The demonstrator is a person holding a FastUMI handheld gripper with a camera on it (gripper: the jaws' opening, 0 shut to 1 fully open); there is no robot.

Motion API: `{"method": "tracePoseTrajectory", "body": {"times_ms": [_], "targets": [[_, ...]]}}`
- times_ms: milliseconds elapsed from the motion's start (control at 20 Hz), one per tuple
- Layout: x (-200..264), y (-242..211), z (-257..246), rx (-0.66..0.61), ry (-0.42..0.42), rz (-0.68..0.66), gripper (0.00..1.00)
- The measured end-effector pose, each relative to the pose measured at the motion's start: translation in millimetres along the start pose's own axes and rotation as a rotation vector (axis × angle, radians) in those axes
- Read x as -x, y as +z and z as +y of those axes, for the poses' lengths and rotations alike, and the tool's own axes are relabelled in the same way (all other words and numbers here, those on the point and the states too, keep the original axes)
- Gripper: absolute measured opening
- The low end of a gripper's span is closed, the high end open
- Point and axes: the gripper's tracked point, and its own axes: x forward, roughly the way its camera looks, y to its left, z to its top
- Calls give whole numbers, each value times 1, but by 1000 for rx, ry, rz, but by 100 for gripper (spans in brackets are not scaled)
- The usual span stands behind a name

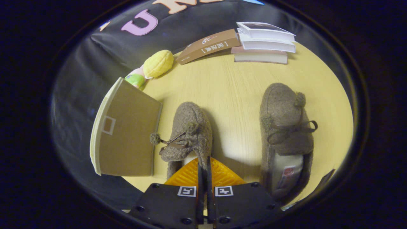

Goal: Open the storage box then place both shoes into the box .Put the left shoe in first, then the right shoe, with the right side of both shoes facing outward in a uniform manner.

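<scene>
My gripper (203, 165) is pinched nearly closed on the heel rim of the left shoe (187, 133), just ahead at twelve o'clock. Right shoe (284, 127) at two o'clock; box (127, 133), lid shut, at ten.

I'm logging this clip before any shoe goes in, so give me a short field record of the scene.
gripper: fingers shut together, holding nothing, at the heel of the left shoe
left shoe: on the table, just ahead of the fingers
right shoe: on the table, apart from its pair
storage box: closed, beside the left shoe
table: books and a plush toy at far edge
</scene>
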Motion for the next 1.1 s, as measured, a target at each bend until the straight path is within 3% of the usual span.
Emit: {"method": "tracePoseTrajectory", "body": {"times_ms": [300, 600, 1100], "targets": [[10, -2, 5, -63, -13, -14, 3], [39, 22, 39, -195, 61, -68, 3], [86, 73, 139, -211, 157, -169, 3]]}}
